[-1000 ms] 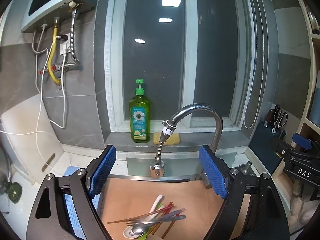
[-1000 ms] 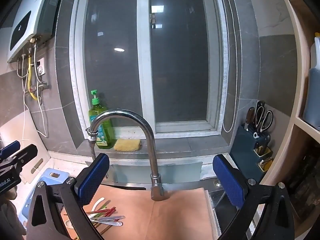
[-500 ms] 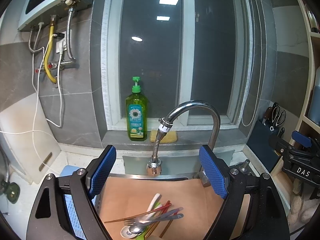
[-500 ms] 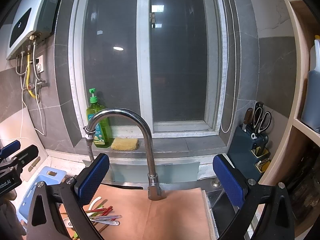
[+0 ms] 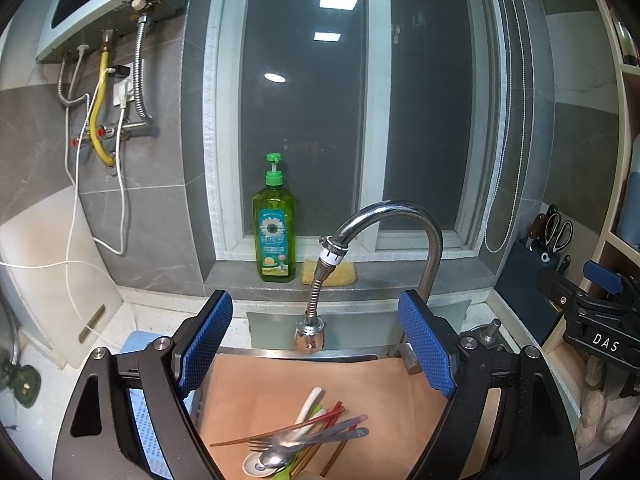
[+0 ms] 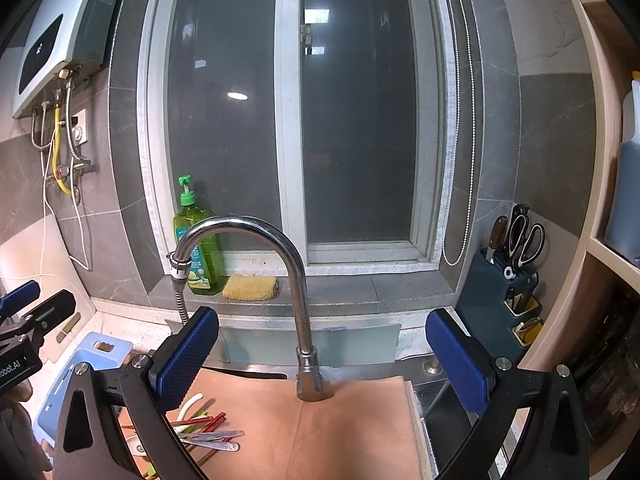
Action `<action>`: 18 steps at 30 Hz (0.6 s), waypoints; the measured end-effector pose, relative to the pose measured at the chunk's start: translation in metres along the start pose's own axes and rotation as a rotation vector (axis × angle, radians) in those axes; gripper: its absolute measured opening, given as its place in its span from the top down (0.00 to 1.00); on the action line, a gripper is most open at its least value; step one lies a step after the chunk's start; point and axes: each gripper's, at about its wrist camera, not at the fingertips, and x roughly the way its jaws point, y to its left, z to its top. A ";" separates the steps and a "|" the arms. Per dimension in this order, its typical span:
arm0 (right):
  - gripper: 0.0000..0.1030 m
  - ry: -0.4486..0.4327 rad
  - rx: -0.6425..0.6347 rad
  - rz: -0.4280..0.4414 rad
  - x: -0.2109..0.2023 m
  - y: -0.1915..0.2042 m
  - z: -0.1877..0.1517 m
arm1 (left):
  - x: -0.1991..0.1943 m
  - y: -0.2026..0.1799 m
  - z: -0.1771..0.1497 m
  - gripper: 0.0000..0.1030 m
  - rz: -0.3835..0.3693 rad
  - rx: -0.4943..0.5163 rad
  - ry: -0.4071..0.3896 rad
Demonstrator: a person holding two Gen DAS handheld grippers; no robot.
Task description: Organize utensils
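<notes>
Left gripper (image 5: 316, 344) and right gripper (image 6: 322, 360) both spread wide, empty, above the piled utensils (image 5: 304, 436).

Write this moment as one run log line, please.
left gripper: open, empty | right gripper: open, empty | utensil pile: untouched on brown mat

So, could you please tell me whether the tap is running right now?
Off: no water falls from the faucet nozzle onto the brown mat.
</notes>
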 end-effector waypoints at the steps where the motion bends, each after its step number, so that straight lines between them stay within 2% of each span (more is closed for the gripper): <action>1: 0.01 0.000 -0.001 0.000 0.000 0.000 0.000 | 0.000 0.000 0.000 0.17 0.000 0.000 0.001; 18: 0.01 0.007 -0.005 0.001 0.003 0.003 -0.001 | 0.000 0.001 0.001 0.17 -0.003 -0.001 0.005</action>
